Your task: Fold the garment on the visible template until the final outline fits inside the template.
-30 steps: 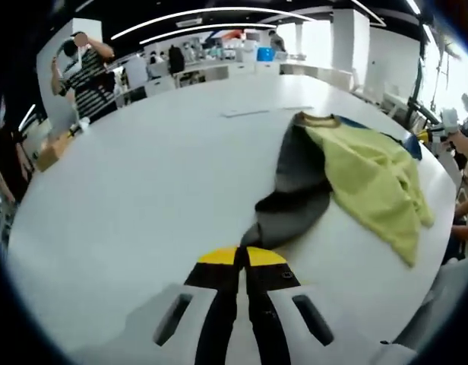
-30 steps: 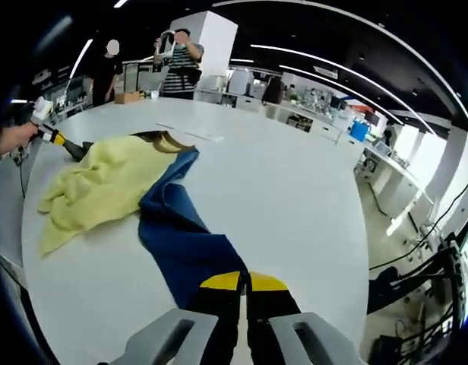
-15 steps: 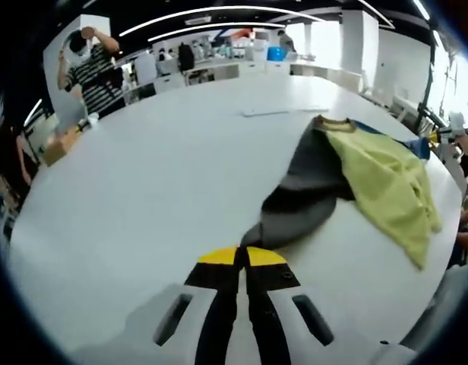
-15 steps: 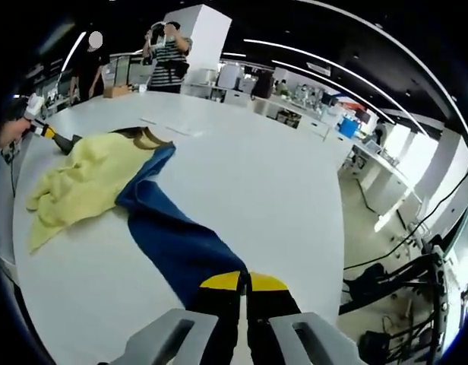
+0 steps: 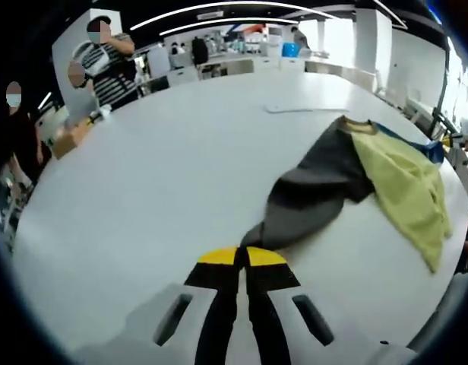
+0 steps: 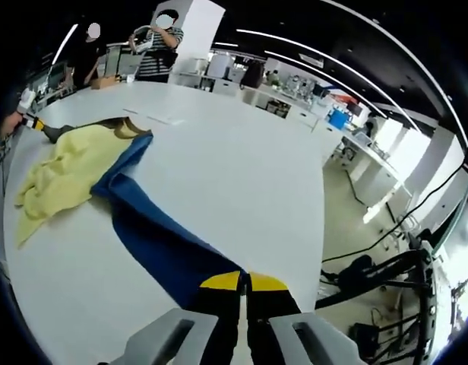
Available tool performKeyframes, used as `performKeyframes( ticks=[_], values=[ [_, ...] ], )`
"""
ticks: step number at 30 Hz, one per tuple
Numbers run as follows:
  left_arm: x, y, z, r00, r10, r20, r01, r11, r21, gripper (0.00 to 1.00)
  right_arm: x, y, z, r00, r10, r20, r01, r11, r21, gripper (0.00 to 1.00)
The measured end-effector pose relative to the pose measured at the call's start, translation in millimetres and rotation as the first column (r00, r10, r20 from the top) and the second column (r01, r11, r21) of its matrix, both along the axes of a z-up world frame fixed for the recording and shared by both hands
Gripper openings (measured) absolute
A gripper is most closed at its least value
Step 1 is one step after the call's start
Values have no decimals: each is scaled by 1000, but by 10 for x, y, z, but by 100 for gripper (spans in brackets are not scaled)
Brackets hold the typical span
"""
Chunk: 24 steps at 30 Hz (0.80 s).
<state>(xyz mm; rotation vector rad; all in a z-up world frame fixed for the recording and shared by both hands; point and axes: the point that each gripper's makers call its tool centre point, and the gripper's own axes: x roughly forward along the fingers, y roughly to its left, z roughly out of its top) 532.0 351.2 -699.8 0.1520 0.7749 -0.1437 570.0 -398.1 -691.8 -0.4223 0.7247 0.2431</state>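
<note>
Fingers of the left gripper (image 5: 242, 257) are pinched together on the grey sleeve (image 5: 314, 194); those of the right gripper (image 6: 243, 281) are likewise closed on the blue sleeve (image 6: 162, 247). Between them the garment's yellow body (image 5: 409, 190) lies crumpled on the white table (image 5: 166, 175). Spreading both sleeves evenly and keeping the cloth low would likely flatten it best. No readable writing or brand shows.
</note>
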Motion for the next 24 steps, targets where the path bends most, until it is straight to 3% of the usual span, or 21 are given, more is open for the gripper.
performKeyframes(
  ticks=[6,24],
  values=[
    [118,126,23,1000,20,-4,-20,999,25,0,77,-86,27,1000,-16,4,16,1000,-9,0],
    [186,401,53,996,91,-14,-90,995,53,0,183,-434,29,997,-80,-14,79,997,-23,0]
  ],
)
